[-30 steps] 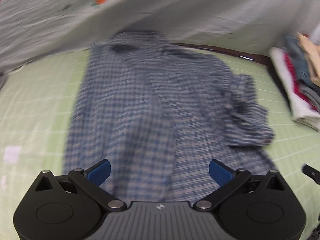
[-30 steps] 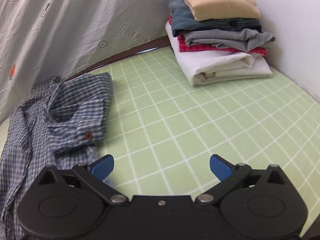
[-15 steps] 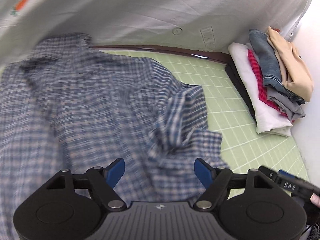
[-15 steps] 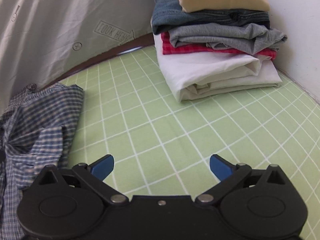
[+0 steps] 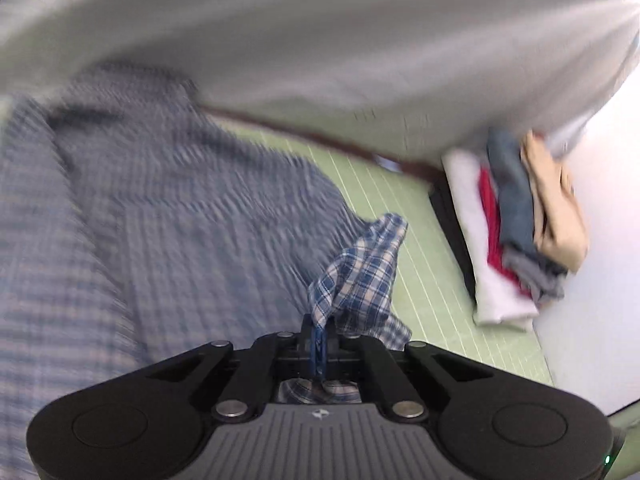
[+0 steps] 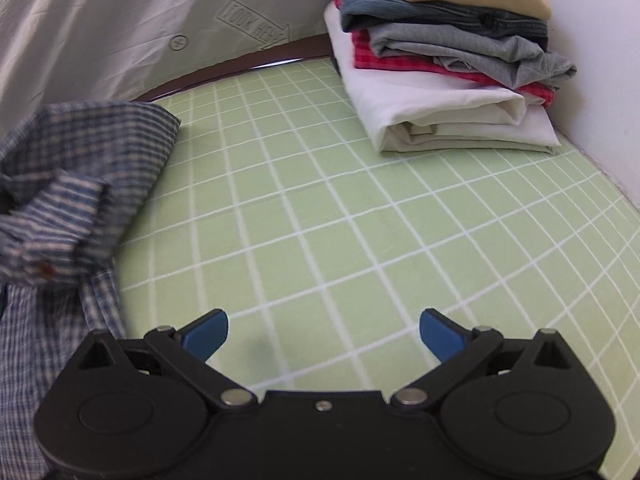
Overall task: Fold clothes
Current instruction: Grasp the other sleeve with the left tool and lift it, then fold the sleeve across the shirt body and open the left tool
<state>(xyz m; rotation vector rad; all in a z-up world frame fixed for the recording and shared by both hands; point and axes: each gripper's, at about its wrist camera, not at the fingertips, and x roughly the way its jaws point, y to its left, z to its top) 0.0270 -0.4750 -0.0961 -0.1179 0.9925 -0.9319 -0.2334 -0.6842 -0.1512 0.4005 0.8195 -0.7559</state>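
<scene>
while the left gripper (image 5: 319, 330) has just closed, pads pinching a sleeve fold of the plaid shirt (image 5: 168, 216) spread on the green mat (image 6: 320, 208), right gripper (image 6: 323, 330) spread wide, empty, folded stack (image 6: 448, 52) at far right

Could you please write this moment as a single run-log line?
left gripper: just closed on plaid shirt sleeve | right gripper: open, empty, over green mat
</scene>
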